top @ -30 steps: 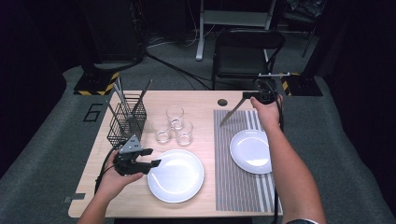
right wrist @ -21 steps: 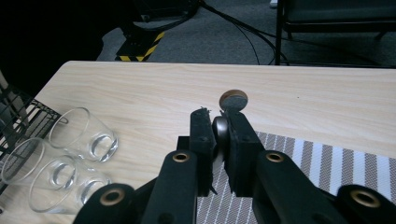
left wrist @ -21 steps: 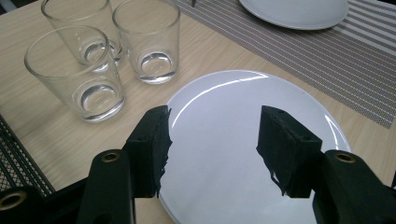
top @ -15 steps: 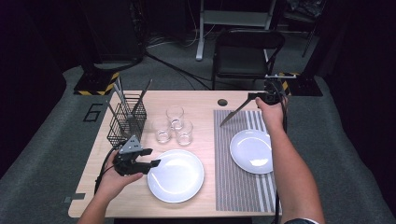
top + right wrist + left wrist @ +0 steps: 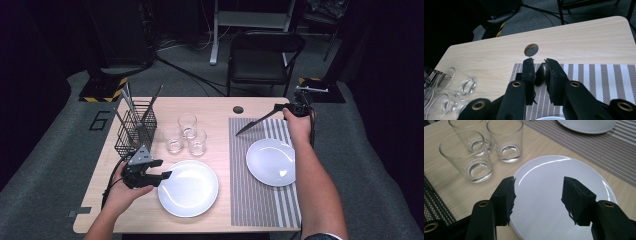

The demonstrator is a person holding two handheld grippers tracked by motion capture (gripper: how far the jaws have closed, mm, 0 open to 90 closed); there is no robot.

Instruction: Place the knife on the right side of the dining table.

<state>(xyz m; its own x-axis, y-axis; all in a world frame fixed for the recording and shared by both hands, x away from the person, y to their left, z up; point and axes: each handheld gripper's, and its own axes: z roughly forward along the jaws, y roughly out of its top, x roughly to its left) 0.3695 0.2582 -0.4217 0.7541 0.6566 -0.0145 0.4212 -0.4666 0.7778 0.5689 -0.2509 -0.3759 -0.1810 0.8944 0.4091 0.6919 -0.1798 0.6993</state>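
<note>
Little changes over the last second: the right gripper (image 5: 286, 106) drifts a touch toward the far right corner of the table (image 5: 210, 107), still clamped on the end of a dark utensil (image 5: 257, 121) (its exact kind is hard to tell). The utensil slants down so its tip hangs over the far left corner of the striped placemat (image 5: 250, 200). In the right gripper view, the jaws pinch the utensil's rounded end (image 5: 541, 71) tightly. The left gripper (image 5: 167, 173) stays put, jaws wide apart, at the left rim of the near plate (image 5: 189, 188), gripping nothing. I judge that the utensil is being carried to a place setting and isn't laid down yet, while the left hand waits. Counted: two white plates, the near one on bare wood by the near edge and the other plate (image 5: 272, 162) on the placemat; three glasses (image 5: 187, 122) clustered mid-table; one wire basket (image 5: 135, 131) at the left edge with a few utensils standing in it; one placemat.
</note>
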